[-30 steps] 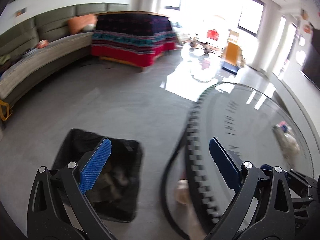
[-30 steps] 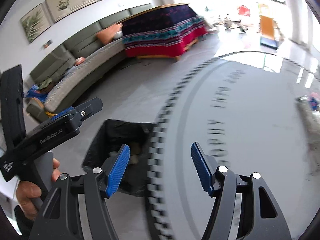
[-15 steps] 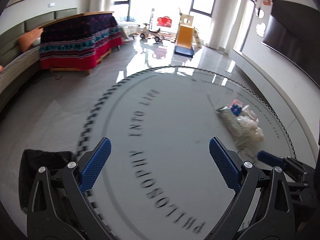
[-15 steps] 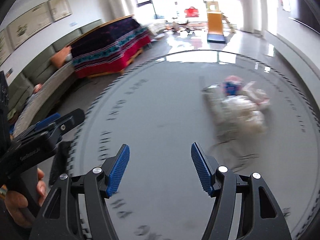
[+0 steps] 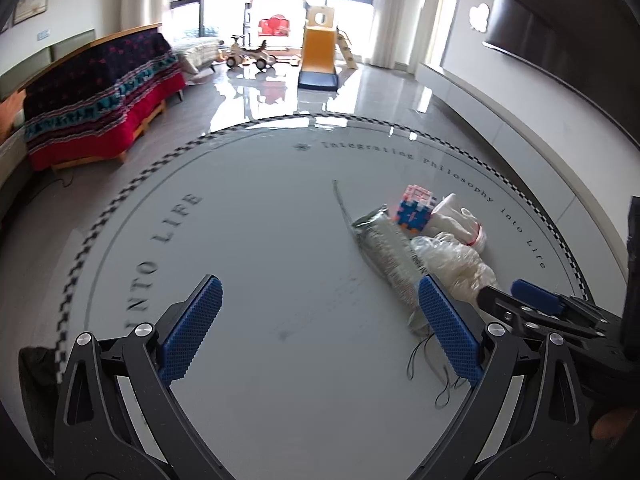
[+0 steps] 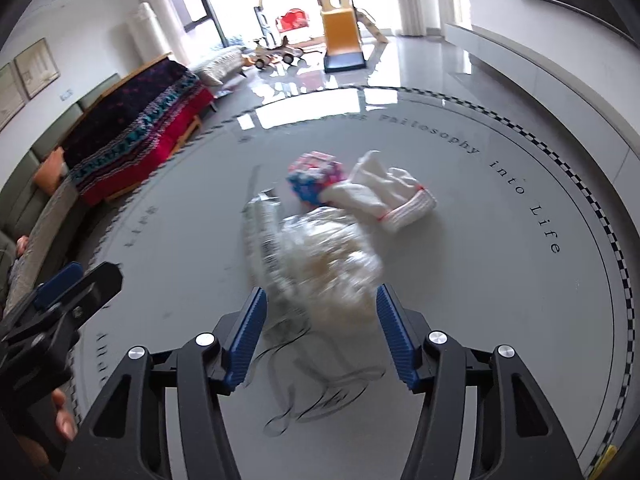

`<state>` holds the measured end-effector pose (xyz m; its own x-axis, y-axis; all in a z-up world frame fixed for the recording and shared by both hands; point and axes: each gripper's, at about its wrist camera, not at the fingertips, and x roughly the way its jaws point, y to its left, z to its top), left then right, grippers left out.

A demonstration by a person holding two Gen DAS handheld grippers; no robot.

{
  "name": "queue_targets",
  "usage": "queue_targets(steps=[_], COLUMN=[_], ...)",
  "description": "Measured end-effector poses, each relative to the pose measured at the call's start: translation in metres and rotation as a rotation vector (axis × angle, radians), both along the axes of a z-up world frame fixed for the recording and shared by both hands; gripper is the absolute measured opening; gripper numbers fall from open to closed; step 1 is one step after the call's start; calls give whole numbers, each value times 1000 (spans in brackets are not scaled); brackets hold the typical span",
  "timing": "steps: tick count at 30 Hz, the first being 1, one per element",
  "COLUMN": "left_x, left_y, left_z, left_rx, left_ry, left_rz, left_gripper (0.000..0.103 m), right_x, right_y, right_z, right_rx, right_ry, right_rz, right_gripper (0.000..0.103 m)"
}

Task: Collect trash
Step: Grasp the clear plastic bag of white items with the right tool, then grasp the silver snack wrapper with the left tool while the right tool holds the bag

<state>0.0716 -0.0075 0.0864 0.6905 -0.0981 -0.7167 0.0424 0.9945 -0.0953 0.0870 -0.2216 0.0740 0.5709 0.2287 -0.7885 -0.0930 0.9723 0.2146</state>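
Round table (image 5: 260,240) bearing trash pile (image 6: 324,240)

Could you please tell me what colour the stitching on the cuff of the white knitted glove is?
Red, on the white knitted glove; clearest in the right wrist view.

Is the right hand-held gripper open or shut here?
Open. The right hand-held gripper has its blue pads wide apart, and the crumpled clear plastic bag on the round grey table is not yet clamped.

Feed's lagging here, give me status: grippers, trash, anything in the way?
Left gripper open, empty. Right gripper open, lined up on crumpled plastic bag. Foil wrapper, white glove, cube toy alongside. Path clear.
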Motion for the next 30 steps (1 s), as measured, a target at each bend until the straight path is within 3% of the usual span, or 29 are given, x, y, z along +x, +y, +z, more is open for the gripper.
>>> queue_targets(steps=[5,9,10,17,22,23,25,26,28,30], left_x=[20,35,39,67,93,94,96,97,97,97], left_y=[-17,-26,-29,-53,-70,-71,-73,-73,-73,-75], left_z=[-9,-17,-20,-32,-56,-58,-63,-67,-72,-71], left_rx=[-2,-32,-29,8,49,52,49,29,-40,-45], left_ry=[25,51,60,109,204,206,220,239,261,262], left_rz=[-24,-12,-10,11,41,42,49,54,44,43], left_gripper=[95,97,97,97,96,95,79,78,66,64], right_x=[30,37,34,-4,-22,-23,-24,-25,-24,-22], right_y=[-3,-4,-5,-32,-46,-49,-54,-55,-56,-56], right_z=[-25,-42,-41,-33,-31,-31,-30,-30,-30,-30], right_rx=[3,85,91,156,161,170,175,179,184,190], right_ry=[59,114,104,76,61,60,58,57,55,53], right_rz=[-19,9,12,-45,-72,-72,-75,-76,-74,-68], right_gripper=[59,33,31,30,31,31,31,31,31,31])
